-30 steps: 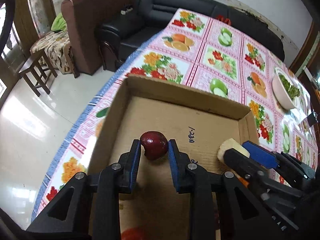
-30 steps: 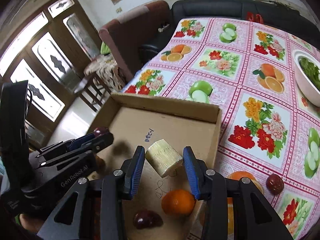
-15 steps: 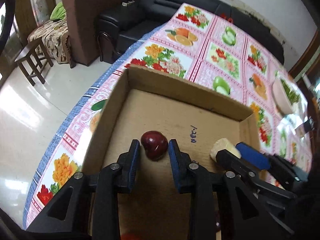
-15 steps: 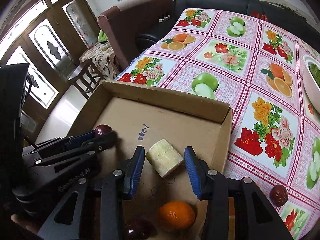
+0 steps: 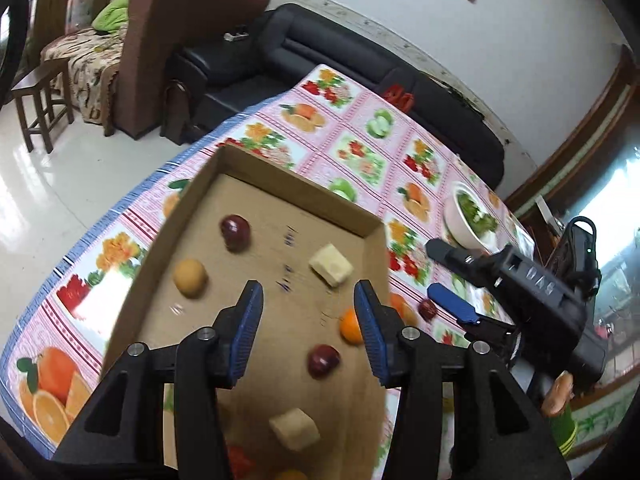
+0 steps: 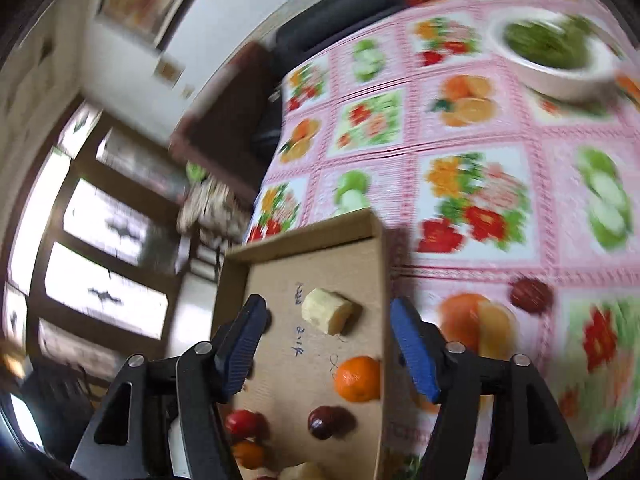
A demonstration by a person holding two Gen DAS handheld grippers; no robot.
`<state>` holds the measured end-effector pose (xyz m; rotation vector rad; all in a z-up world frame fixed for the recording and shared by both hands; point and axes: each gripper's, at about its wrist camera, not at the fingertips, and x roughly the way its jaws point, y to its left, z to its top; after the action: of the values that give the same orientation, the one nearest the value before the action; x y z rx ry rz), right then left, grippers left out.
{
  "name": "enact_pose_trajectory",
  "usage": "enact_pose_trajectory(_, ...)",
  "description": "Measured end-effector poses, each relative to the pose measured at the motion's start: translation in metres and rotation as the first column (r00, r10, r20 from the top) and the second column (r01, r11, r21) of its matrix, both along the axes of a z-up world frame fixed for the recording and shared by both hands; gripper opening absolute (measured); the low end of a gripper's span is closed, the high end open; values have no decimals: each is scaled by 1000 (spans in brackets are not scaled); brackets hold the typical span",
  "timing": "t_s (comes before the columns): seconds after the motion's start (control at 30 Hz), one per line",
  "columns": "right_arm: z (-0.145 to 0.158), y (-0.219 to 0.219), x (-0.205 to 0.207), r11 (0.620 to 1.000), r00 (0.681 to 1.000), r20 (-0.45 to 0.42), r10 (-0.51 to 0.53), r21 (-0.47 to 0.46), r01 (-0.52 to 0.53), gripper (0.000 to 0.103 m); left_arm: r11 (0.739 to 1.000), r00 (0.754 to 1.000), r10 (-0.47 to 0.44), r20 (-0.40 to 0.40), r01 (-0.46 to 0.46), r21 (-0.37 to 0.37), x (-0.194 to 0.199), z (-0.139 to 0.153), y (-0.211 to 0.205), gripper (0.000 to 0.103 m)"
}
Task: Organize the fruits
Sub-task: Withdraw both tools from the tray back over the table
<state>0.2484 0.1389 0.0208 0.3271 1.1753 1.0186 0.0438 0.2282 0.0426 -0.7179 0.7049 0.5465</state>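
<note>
Cardboard tray [image 5: 280, 208], shallow and matte brown with pen marks on its floor, sits on your glossy fruit-print tablecloth [image 5: 360, 152].

Left wrist view: your left gripper [image 5: 308, 328] has its blue ribbed pads spreading apart, nothing pressed between them. Only here do you see the tan round fruit [image 5: 190, 278] at 9 o'clock in the tray, the dark red plum [image 5: 236, 232] at 11 o'clock, and a second pale block [image 5: 295, 429] at 6 o'clock. A pale yellow cut chunk [image 5: 331, 264], blocky with a fibrous face, lies at 1 o'clock; another dark plum [image 5: 323, 361] lies near 5 o'clock, and an orange [image 5: 350, 326] sits against the right wall. Your right gripper's black body shows at 3 o'clock, outside the tray.

Right wrist view, motion-blurred: your right gripper [image 6: 328, 348] is also widening, jaws far apart and empty, straddling the tray's right wall. Only here do you see a smooth red fruit [image 6: 242, 422] at 7 o'clock, and a dark plum on the cloth [image 6: 530, 294] at 3 o'clock, well outside the tray. A white ceramic bowl [image 6: 560, 76] of greens stands at 1 o'clock.
</note>
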Motion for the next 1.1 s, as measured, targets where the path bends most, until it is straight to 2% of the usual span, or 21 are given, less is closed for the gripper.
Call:
enact_pose_trajectory(0.1,7,-29,5,996,996,-57,-75,37,77,71,1000,1000,-28,2,28,6,1,4,-11,46)
enact_pose_trajectory(0.37,20,-79,2,988,989,-38,-144,47,146,74,996,996,-87,-11,87,-4,3,2,-48,46)
enact_pose_trajectory(0.63,15,-141,-2,981,984,-27,-178,78,179,74,988,988,-153,-23,154,13,7,7,-83,46)
enact_pose_trajectory(0.87,-4,-201,-11,982,981,28,-190,14,189,74,974,974,-222,-45,224,23,18,4,-116,46)
enact_pose_trajectory(1.1,-29,-255,-17,968,967,81,-240,-52,245,75,958,956,-282,-82,285,28,33,-5,-146,46)
